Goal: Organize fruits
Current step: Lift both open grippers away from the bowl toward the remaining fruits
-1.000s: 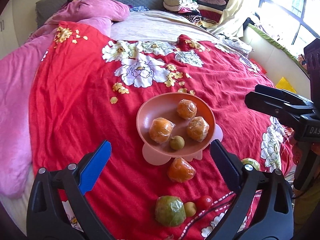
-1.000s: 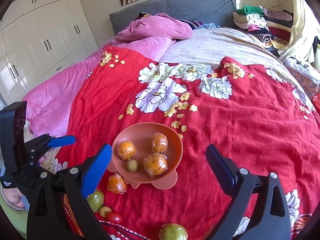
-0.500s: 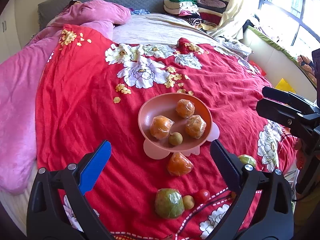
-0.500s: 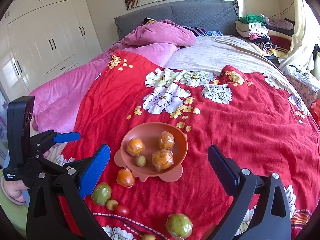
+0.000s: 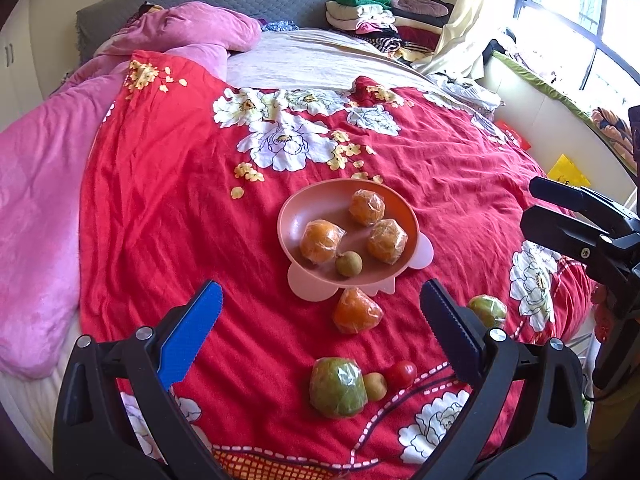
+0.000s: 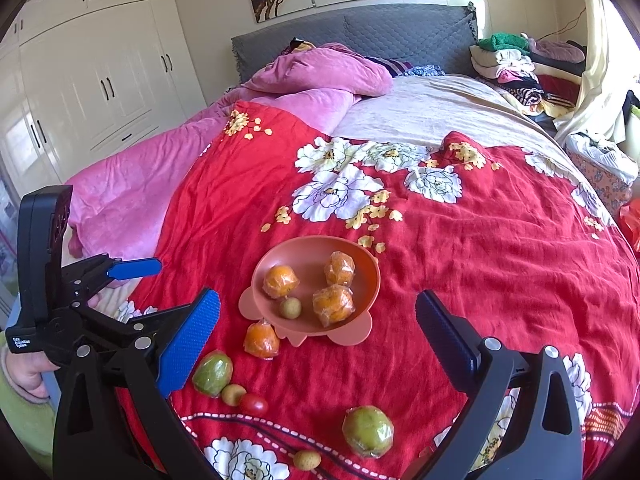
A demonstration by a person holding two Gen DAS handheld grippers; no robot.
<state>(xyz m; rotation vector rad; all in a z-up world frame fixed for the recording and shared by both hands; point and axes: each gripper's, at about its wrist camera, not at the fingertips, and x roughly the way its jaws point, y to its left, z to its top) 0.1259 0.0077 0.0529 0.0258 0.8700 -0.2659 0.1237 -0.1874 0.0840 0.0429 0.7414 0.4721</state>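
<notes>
The only lettering in view is a small white label on the black body of the left gripper (image 6: 86, 268), seen from the right wrist camera near the hand (image 6: 28, 376) that holds it. It runs in three short lines; the first looks like "Data" and the last like "System", while the middle line is too small to read with certainty. The yellow card (image 5: 568, 174) by the window, seen from the left wrist camera, carries a faint dark mark that cannot be read.
</notes>
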